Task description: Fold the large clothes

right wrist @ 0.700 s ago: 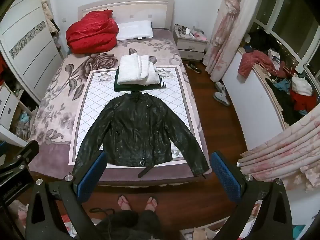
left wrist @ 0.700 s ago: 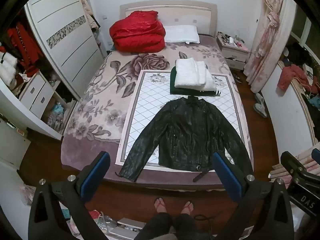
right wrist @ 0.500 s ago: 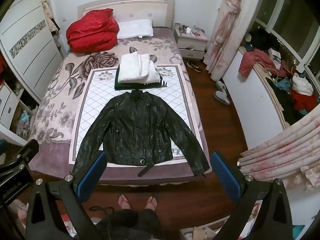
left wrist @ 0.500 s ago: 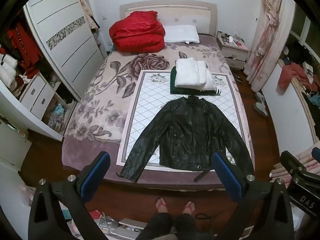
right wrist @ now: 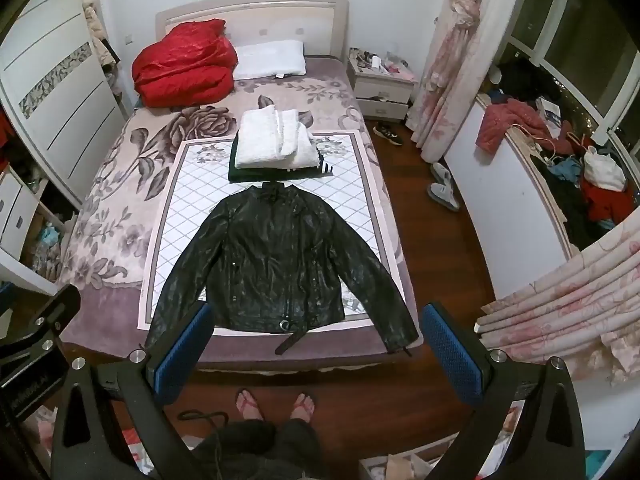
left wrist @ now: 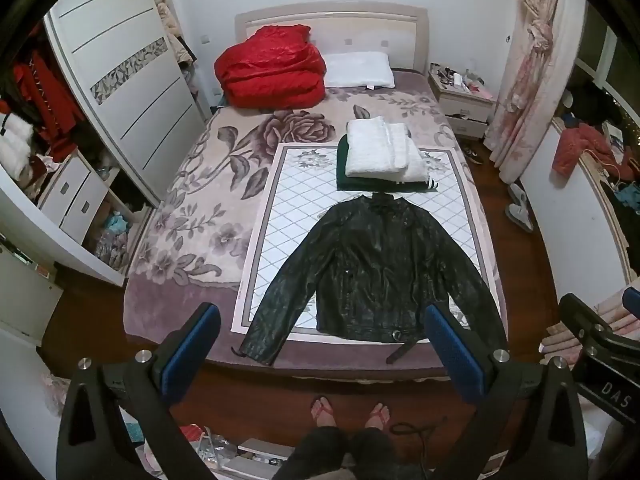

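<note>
Jacket point(left wrist: 384, 272) lies spread flat on the bed's point(left wrist: 176, 304) near end: heavy, stiffish, slick leather. Best pinched at cuffs or hem. Left gripper point(left wrist: 316, 344) and right gripper point(right wrist: 316, 344) gape empty.

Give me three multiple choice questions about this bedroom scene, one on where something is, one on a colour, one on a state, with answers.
1. Where is the white folded garment?
A. on the floor
B. on a dark green folded garment
C. on the pillow

2. What colour is the bundled quilt?
A. red
B. blue
C. yellow

3. How does the black jacket lie?
A. folded in half
B. rolled up
C. spread flat, sleeves out

Answers: B, green edges show beneath it; A, bright red by the headboard; C, both sleeves angle outward on the bed.
</note>
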{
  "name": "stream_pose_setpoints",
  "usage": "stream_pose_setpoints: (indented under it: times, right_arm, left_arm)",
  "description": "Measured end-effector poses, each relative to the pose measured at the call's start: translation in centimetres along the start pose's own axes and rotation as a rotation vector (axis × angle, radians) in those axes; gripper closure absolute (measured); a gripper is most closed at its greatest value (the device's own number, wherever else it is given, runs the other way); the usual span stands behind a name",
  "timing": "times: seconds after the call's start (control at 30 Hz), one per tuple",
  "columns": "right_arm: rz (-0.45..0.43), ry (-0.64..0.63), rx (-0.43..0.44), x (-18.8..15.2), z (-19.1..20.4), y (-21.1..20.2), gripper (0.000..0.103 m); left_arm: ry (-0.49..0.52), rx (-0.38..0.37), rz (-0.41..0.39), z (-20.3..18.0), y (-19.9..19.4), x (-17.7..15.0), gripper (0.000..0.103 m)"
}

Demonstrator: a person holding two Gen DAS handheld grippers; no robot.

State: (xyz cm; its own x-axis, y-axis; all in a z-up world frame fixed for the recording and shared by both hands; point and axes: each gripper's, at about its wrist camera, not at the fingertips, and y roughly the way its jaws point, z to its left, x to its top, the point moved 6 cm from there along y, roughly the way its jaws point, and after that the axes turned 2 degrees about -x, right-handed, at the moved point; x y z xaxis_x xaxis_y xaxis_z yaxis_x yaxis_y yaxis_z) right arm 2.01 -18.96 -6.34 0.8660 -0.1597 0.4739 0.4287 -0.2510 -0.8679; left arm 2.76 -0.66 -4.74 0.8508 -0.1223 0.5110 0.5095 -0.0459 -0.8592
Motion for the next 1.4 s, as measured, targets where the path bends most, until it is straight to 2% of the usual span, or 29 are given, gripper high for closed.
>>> stream_pose_setpoints:
  times: [0.57, 0.67, 1.4]
  right_arm:
    - [-0.009, 0.008, -0.002, 0.9, -1.1, -0.6, 0.000]
    - [-0.010, 0.009, -0.004, 0.9, -1.1, -0.6, 0.000]
    - [-0.018, 0.013, -0.001, 1.4, -1.3, -1.0, 0.000]
  left_arm:
    - [-0.007, 0.002, -0.016, -0.3, 0.2, 0.2, 0.000]
    - [-0.007, 0.002, -0.018, -0.2, -0.9, 0.1, 0.000]
    - [-0.009, -0.001, -0.030, -0.6, -1.5, 0.3, 0.000]
